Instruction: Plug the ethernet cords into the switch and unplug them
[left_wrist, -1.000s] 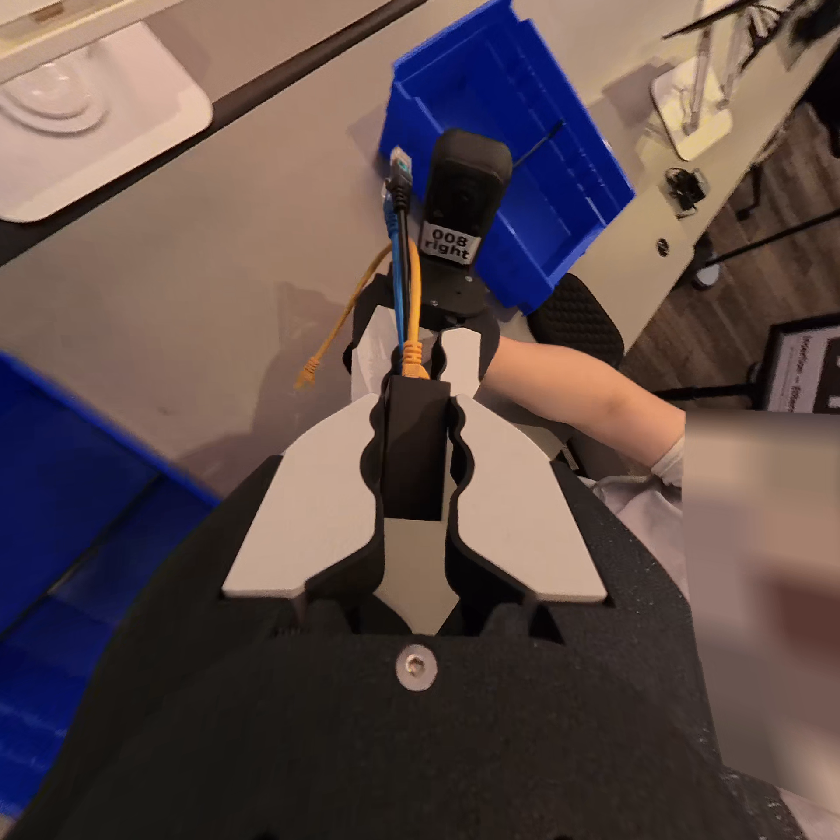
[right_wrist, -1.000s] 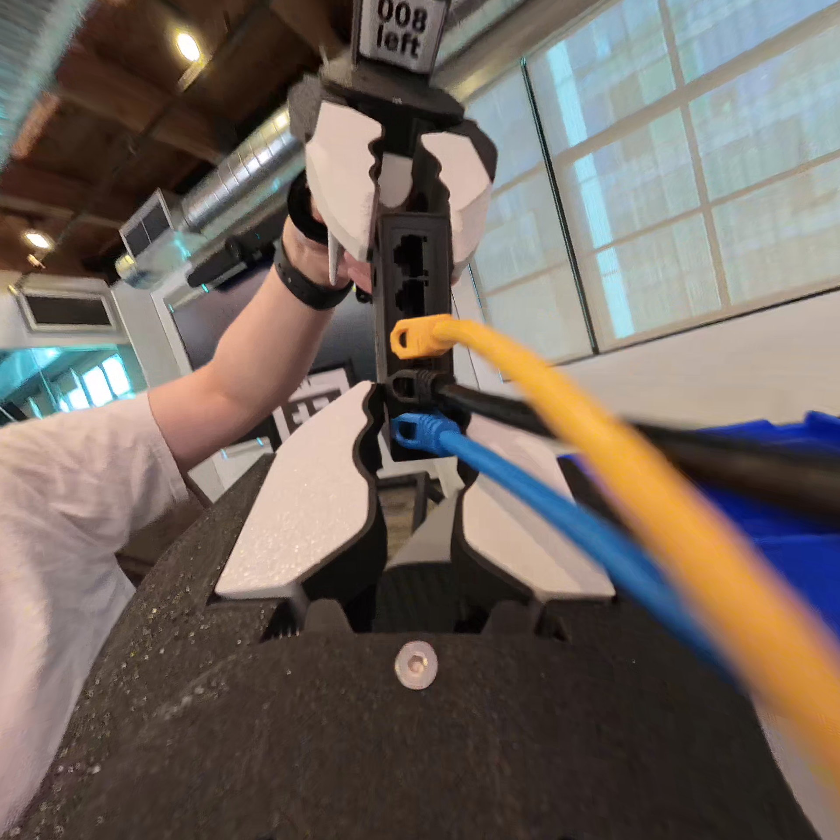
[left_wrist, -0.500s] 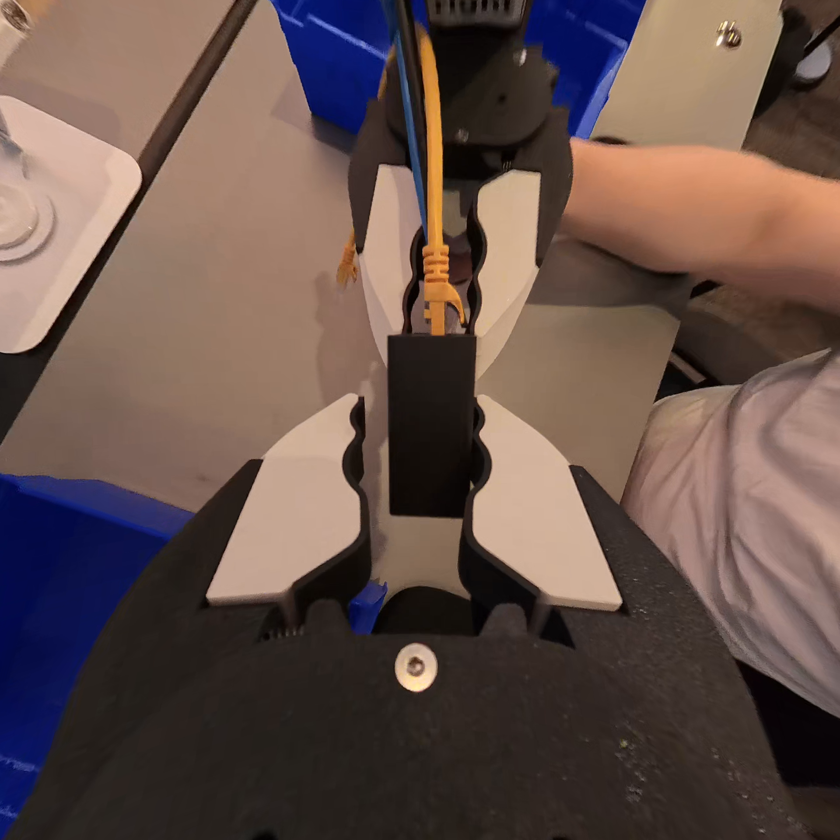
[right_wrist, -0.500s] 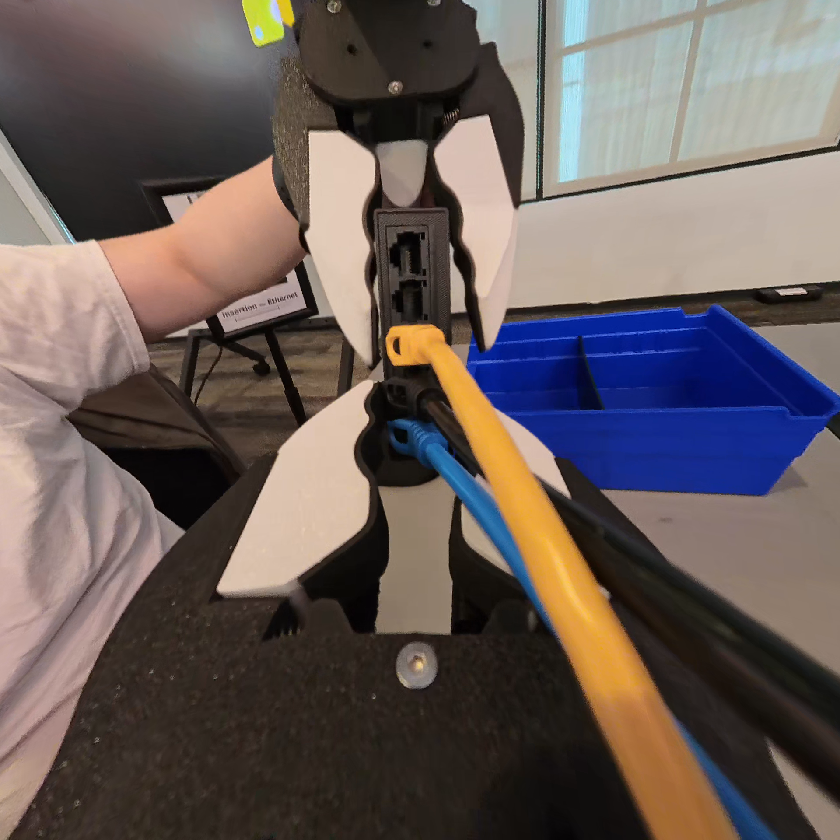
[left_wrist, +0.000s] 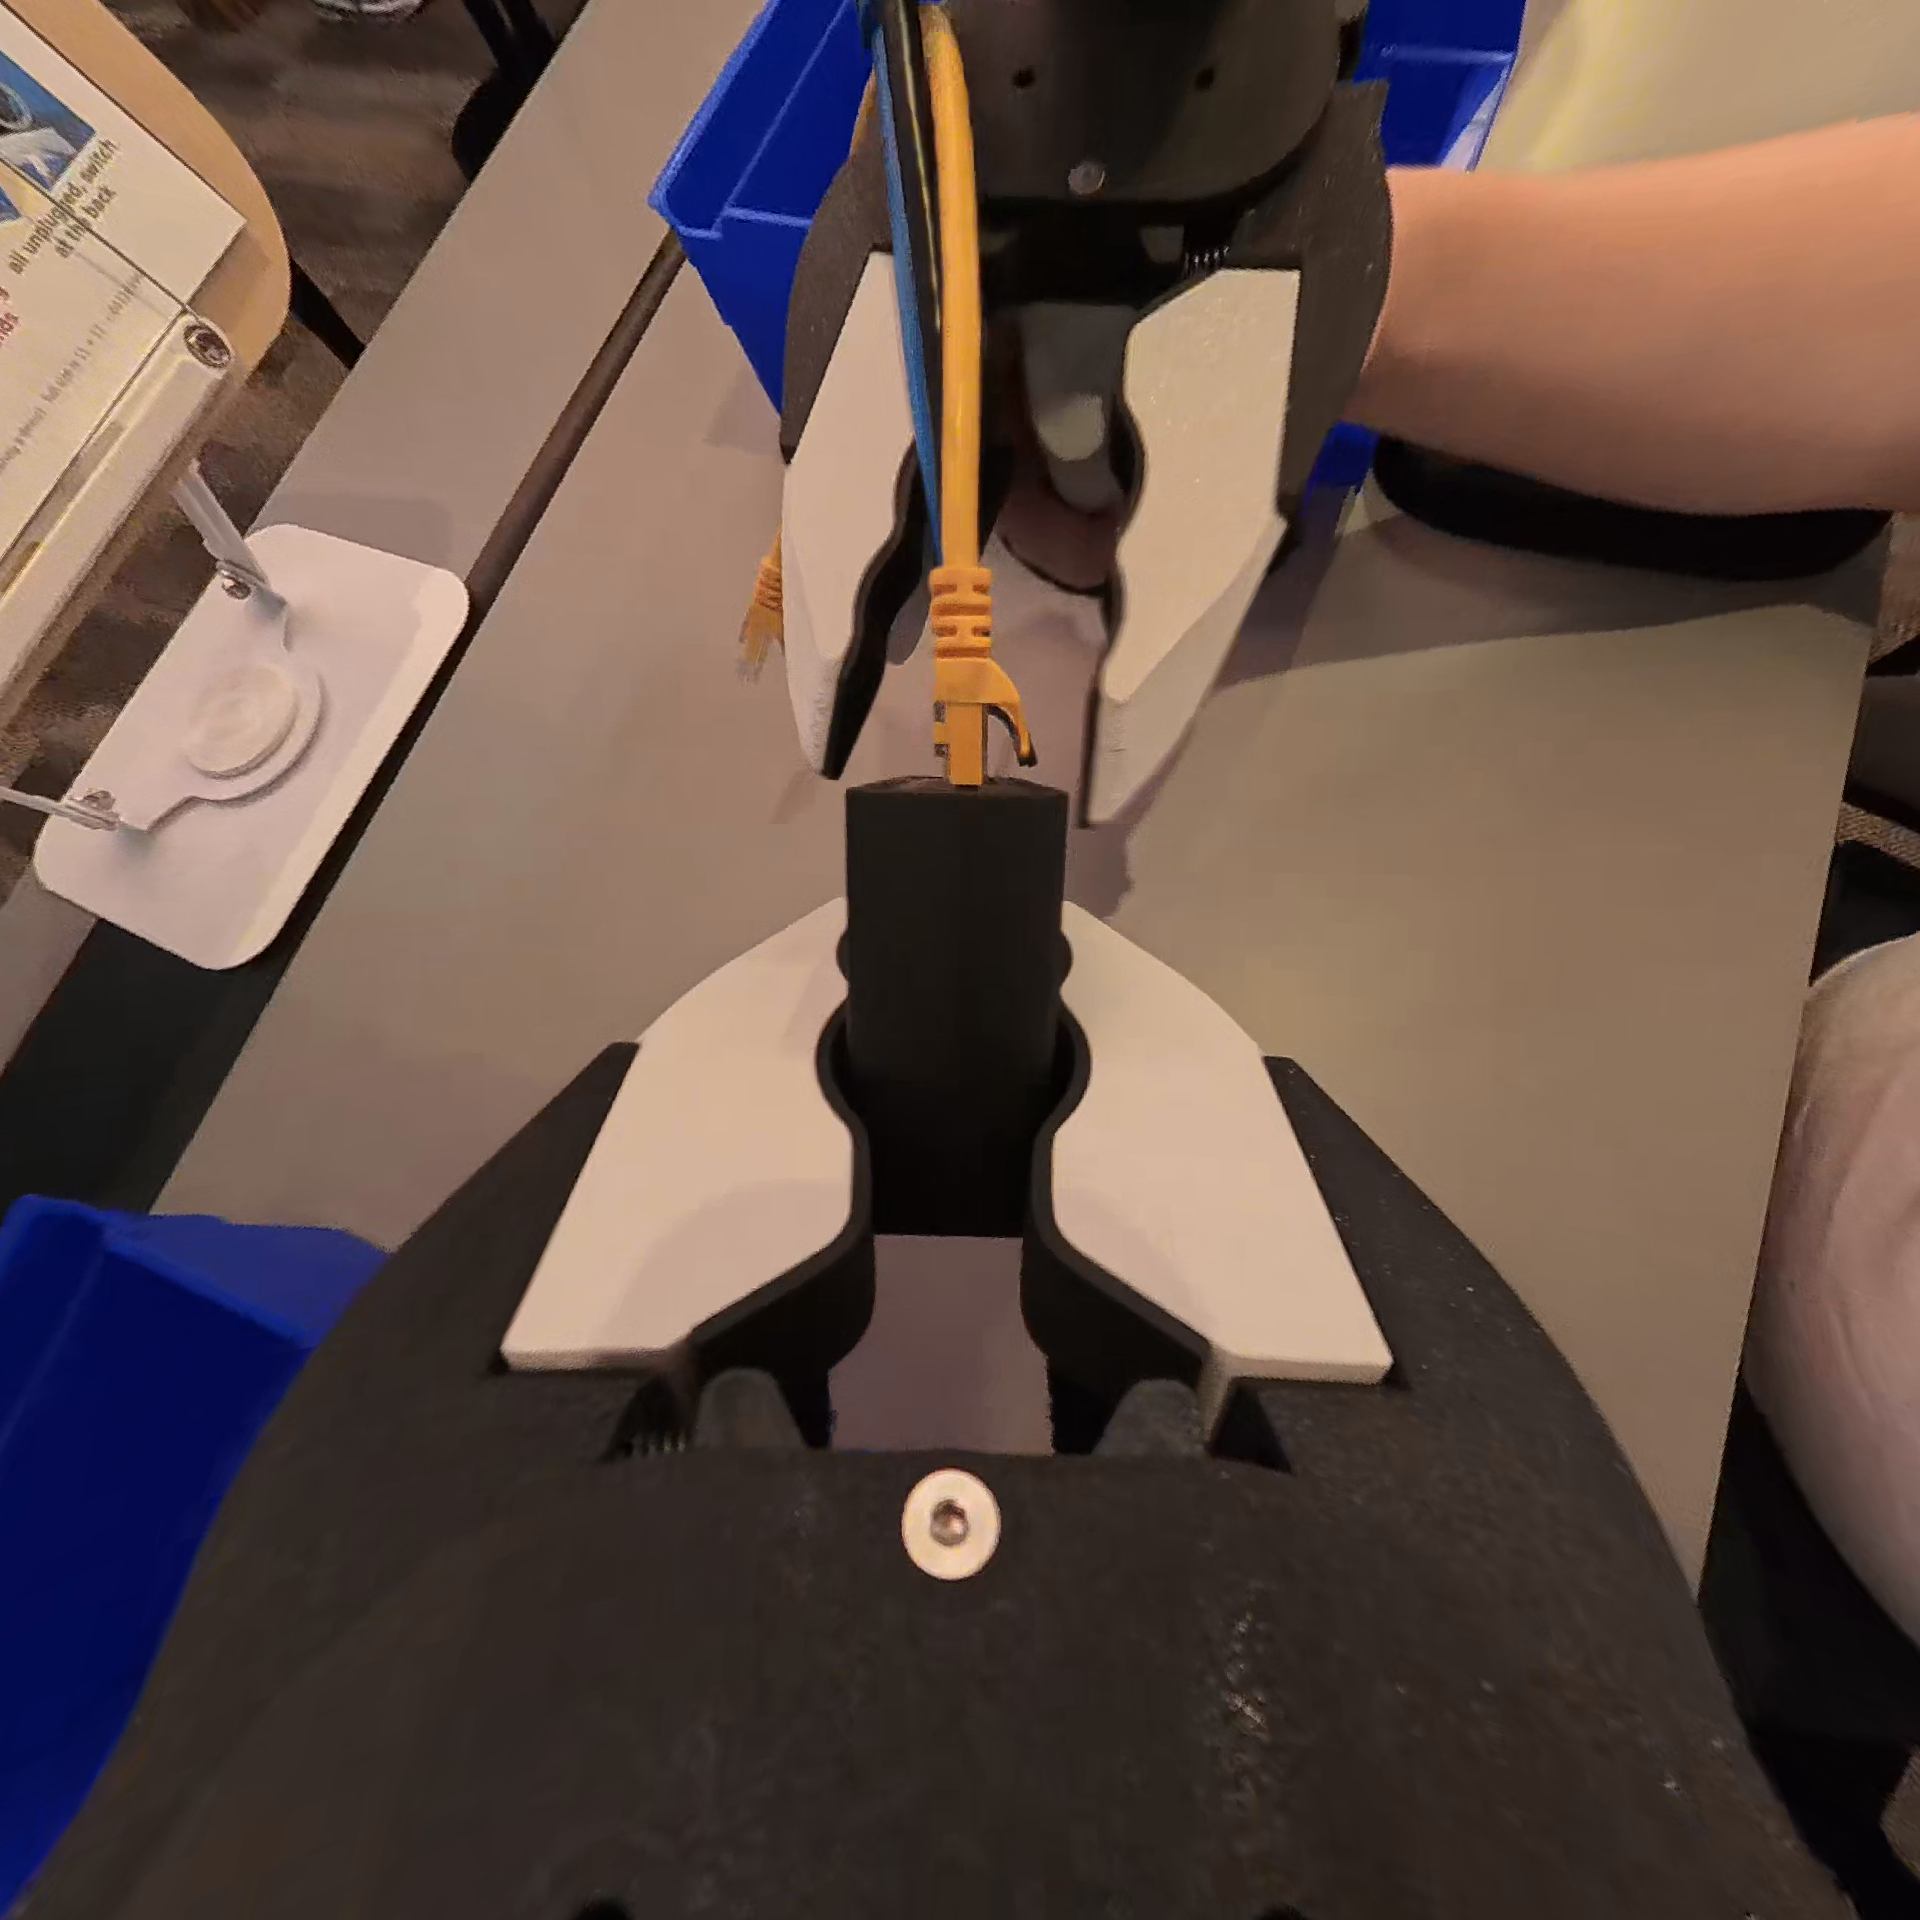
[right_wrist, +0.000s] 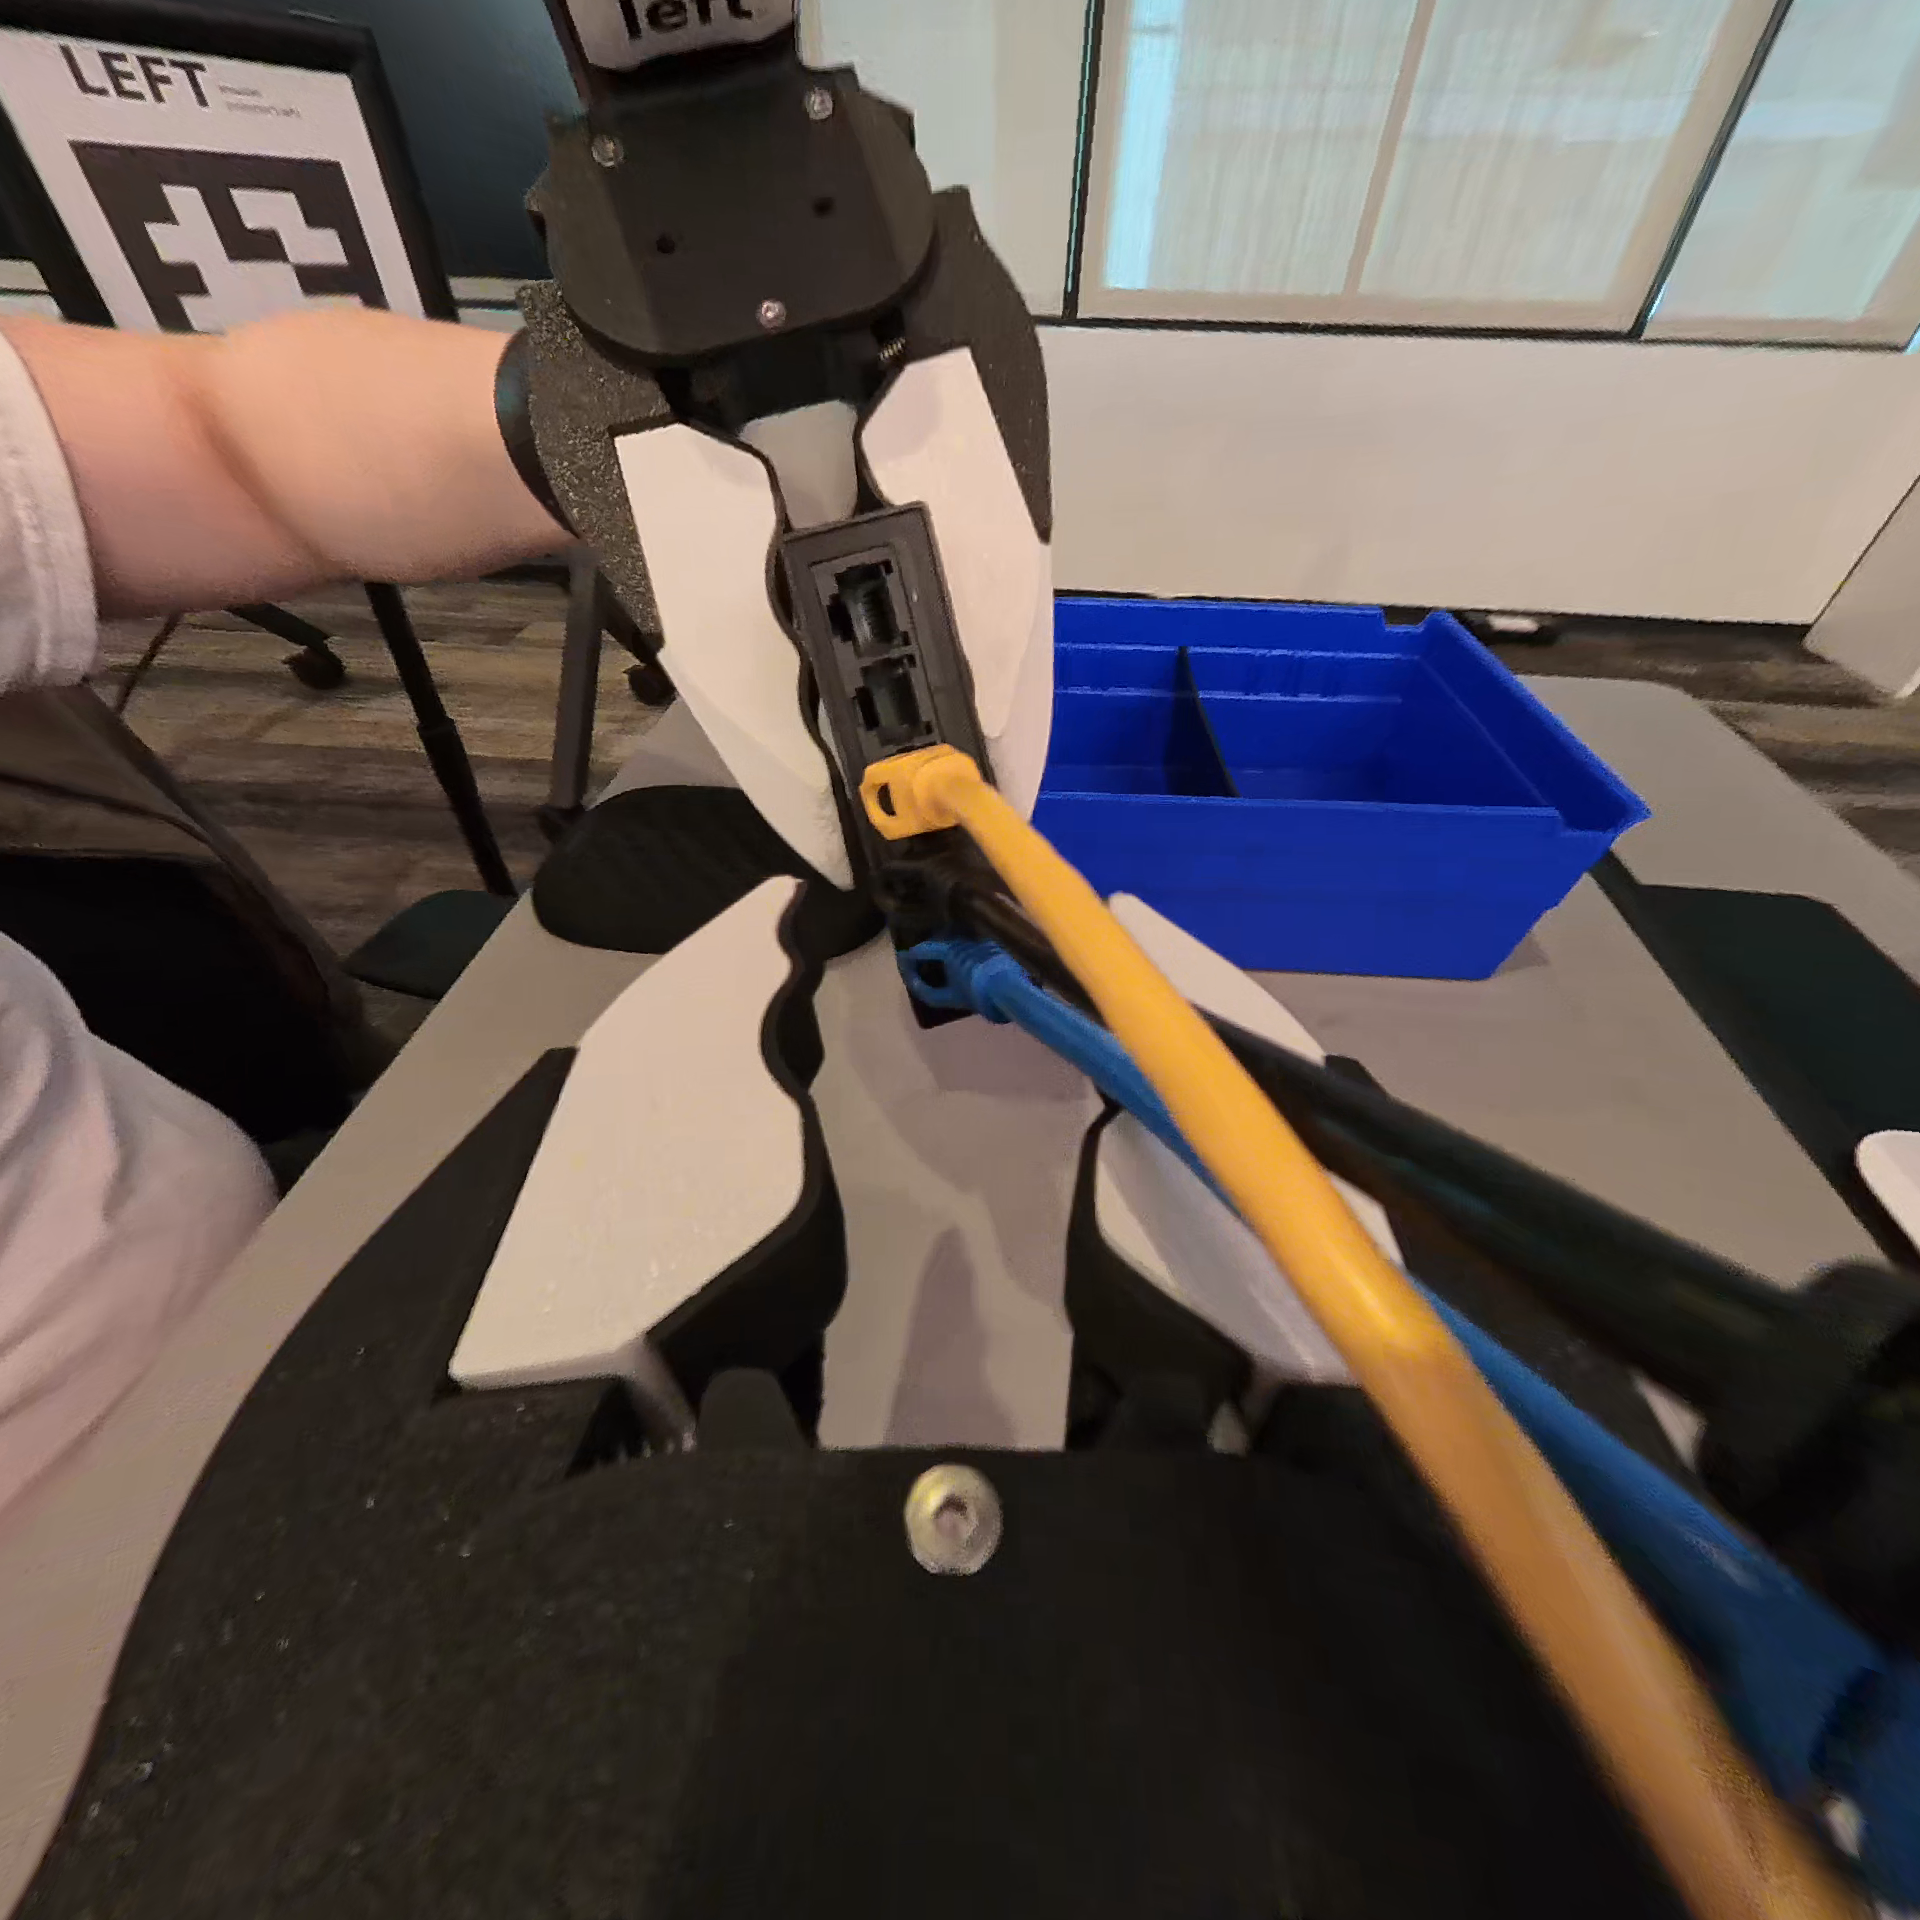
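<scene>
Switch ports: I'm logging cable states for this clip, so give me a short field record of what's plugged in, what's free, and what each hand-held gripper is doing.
switch: black, held in the air, port face toward the right wrist view
held by: left hand-held gripper, shut on its body
free ports: top two
yellow cord: plugged in, third port down
black cord: plugged in below yellow
blue cord: plugged in, lowest
right hand-held gripper: open, fingers either side of the plugs, gripping nothing

The left gripper (left_wrist: 956, 1049) has its white fingers (left_wrist: 727, 1143) clamped on the black switch (left_wrist: 956, 935). Facing it just beyond the switch's port end, the right gripper (right_wrist: 940, 997) hangs spread apart, bare forearm (left_wrist: 1662, 312) behind.
</scene>
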